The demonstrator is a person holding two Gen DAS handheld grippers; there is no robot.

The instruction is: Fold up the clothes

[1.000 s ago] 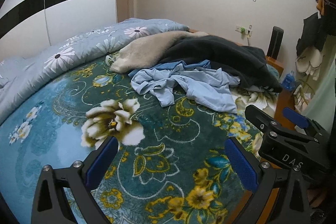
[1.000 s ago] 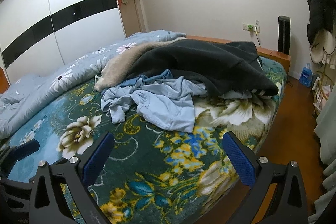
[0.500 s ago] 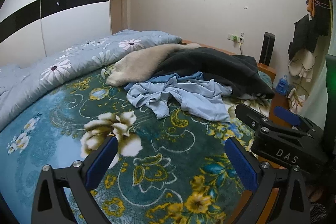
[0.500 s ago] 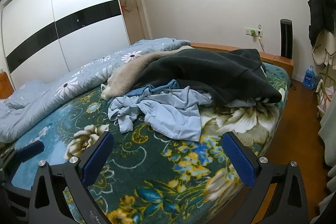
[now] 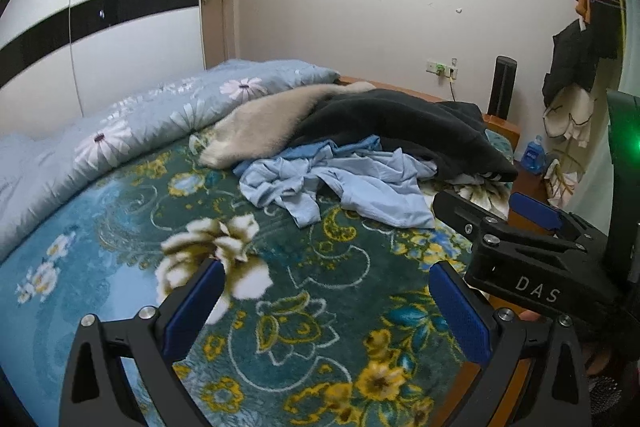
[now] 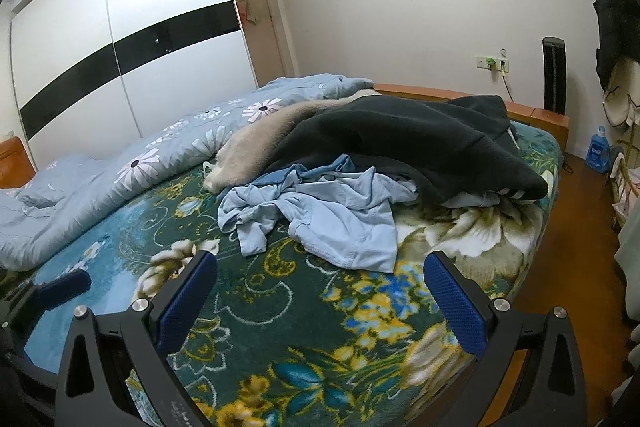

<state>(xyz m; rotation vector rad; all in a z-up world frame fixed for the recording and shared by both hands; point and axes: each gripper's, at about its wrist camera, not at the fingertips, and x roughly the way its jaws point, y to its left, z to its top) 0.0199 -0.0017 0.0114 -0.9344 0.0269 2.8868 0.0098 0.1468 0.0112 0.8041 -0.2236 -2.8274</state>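
A crumpled light blue shirt (image 5: 340, 183) (image 6: 320, 211) lies in a heap on the flowered teal bed cover (image 5: 280, 291) (image 6: 280, 307). Behind it a dark grey garment (image 5: 400, 127) (image 6: 400, 143) and a beige fluffy garment (image 5: 260, 127) (image 6: 256, 143) are piled together. My left gripper (image 5: 324, 307) is open above the cover, well short of the shirt, with nothing between its blue pads. My right gripper (image 6: 320, 291) is open too, near the shirt's front hem. In the left wrist view the right gripper (image 5: 532, 239) shows at the right edge.
A blue daisy quilt (image 5: 120, 139) (image 6: 140, 163) is bunched along the bed's left side. A white wardrobe with a black band (image 6: 120, 47) stands behind. Wooden bed frame (image 6: 540, 115), floor, a blue bottle (image 6: 598, 149) and hanging clothes (image 5: 576, 67) are at the right.
Both grippers have risen and tilted up, so more wall and wardrobe show. The clothes have not moved. Both grippers stay open.
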